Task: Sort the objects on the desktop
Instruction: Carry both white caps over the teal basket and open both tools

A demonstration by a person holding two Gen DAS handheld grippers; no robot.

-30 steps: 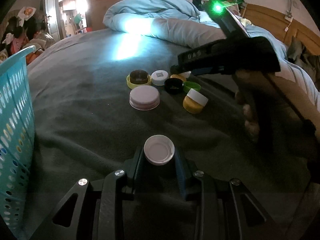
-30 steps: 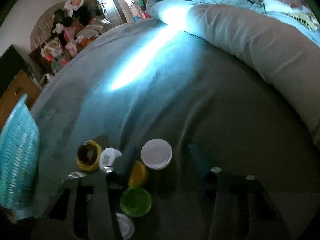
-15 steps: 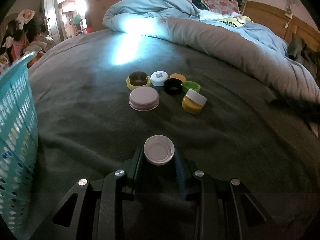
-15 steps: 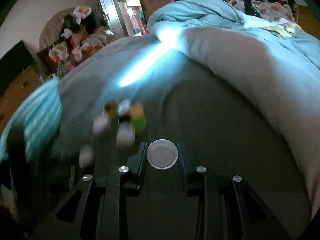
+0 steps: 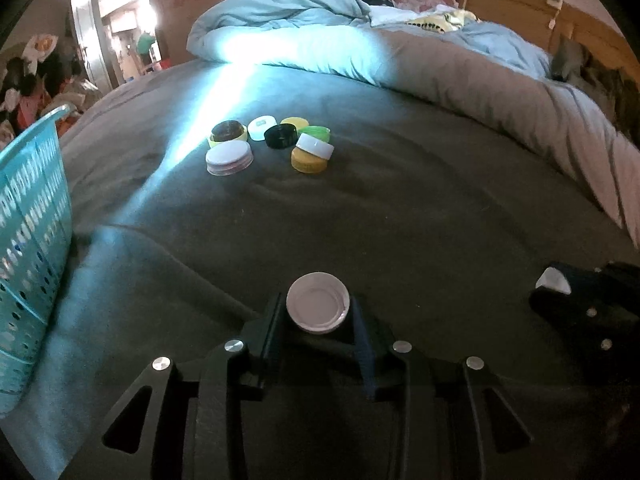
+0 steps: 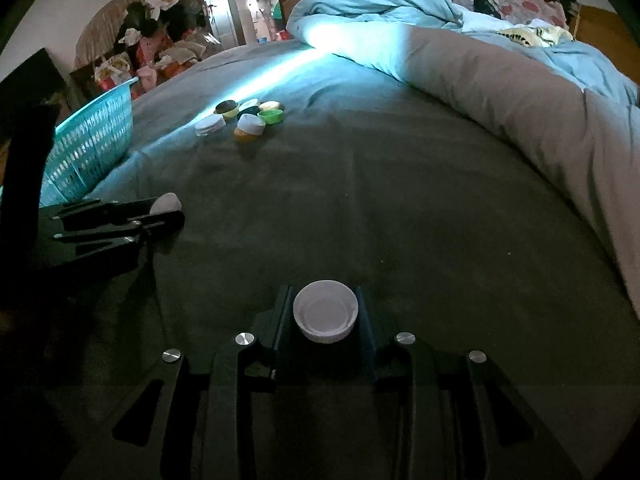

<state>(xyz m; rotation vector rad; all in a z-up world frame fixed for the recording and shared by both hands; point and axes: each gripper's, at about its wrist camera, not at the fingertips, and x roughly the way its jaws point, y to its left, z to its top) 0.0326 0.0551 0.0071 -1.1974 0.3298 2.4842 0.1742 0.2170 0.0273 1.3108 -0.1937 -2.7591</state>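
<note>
My left gripper (image 5: 318, 310) is shut on a white cap (image 5: 318, 307), open side up, just above the dark green blanket. My right gripper (image 6: 325, 312) is shut on another white cap (image 6: 325, 316). The right gripper also shows at the right edge of the left wrist view (image 5: 568, 292). The left gripper shows at the left of the right wrist view (image 6: 160, 210). A cluster of several caps (image 5: 272, 142) lies farther out: white, black, yellow and green ones; it also shows in the right wrist view (image 6: 244, 118).
A turquoise perforated basket (image 5: 28, 216) stands at the left edge of the bed, also in the right wrist view (image 6: 92, 140). A rolled blue and grey duvet (image 5: 440, 68) lies along the far and right side. Clutter stands beyond the bed.
My right gripper has pulled back from the cap cluster with a white cap in it and now sits low, beside my left. My left gripper has drawn back a little.
</note>
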